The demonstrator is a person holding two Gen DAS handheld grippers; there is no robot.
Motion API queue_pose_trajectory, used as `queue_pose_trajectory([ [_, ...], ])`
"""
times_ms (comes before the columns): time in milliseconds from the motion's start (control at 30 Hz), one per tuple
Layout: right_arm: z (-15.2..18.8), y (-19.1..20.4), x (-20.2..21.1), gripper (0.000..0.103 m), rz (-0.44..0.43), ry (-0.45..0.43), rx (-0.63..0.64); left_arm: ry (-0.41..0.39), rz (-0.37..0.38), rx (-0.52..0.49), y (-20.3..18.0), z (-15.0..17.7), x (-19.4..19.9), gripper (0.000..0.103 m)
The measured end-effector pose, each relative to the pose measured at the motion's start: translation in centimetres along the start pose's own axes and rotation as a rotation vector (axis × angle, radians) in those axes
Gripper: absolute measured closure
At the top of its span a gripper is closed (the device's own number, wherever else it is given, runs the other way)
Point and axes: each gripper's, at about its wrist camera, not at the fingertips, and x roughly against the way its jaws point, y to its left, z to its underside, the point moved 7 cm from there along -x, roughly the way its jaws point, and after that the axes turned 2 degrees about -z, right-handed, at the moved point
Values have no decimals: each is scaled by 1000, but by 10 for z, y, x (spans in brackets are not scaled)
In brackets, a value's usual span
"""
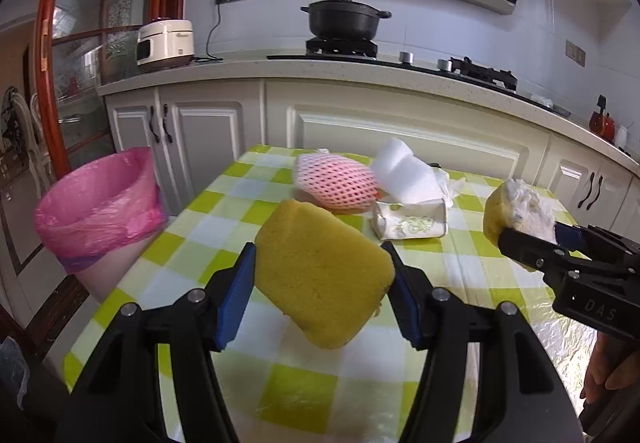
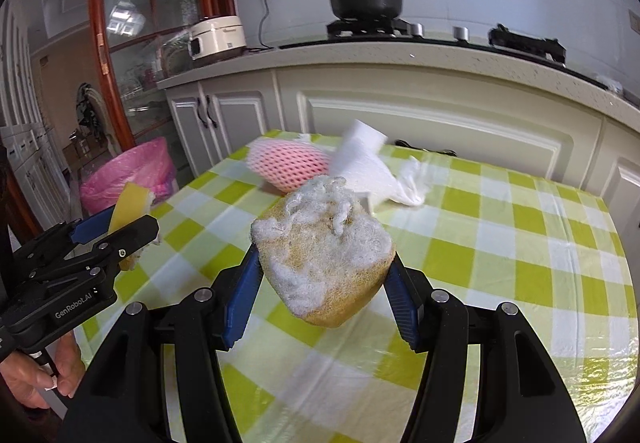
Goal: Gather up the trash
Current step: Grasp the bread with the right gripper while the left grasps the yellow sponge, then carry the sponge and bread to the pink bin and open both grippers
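**A:** Both hands are loaded. The left gripper [image 1: 320, 283] is clamped on a yellow sponge [image 1: 324, 275], blue pads pressing its two sides, and the sponge is clear of the checked counter [image 1: 224, 211]. The right gripper [image 2: 322, 283] is squeezing a worn sponge [image 2: 324, 263] with its frayed white scouring face up, also off the cloth.

**B:** So the step in hand is the carry to the bin [image 1: 96, 195]?

**A:** That is how I read it — the pink-lined bin stands off the counter's left edge, lower than the tabletop and well apart from both grippers. The left one is nearer, so I would let it go first and keep the right hand back, so the two don't crowd over one opening.

**B:** Anything to mind on the drop?

**A:** Get the sponge fully over the mouth before letting go. The liner is loose and slumped on one side, so a release at the rim may slide down the outside. Keep the squeeze steady until then; foam springs and can slip out sideways.

**B:** What remains?

**A:** A pink foam fruit net [image 1: 336, 183], a white foam sheet [image 1: 404, 171] and a crumpled tissue pack [image 1: 412, 221] lie together at the far end. The right view is blurred there — I cannot tell whether anything small sits behind them.
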Motion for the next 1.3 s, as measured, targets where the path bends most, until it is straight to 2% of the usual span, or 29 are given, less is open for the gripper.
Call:
queue_pose_trajectory([
  [467,-17,90,12,47,-107,-51,122,-66,-109,52,78,2,64,43],
  [833,-27,129,-2,47,-187,-33,164,-69,-161,68,106,-1,73,43],
  [1067,-39,156,-12,47,-227,-54,183,-67,-210,91,135,-2,75,43],
  [1300,-56,184,-37,47,-284,-48,215,-69,-259,119,165,-10,73,43],
])
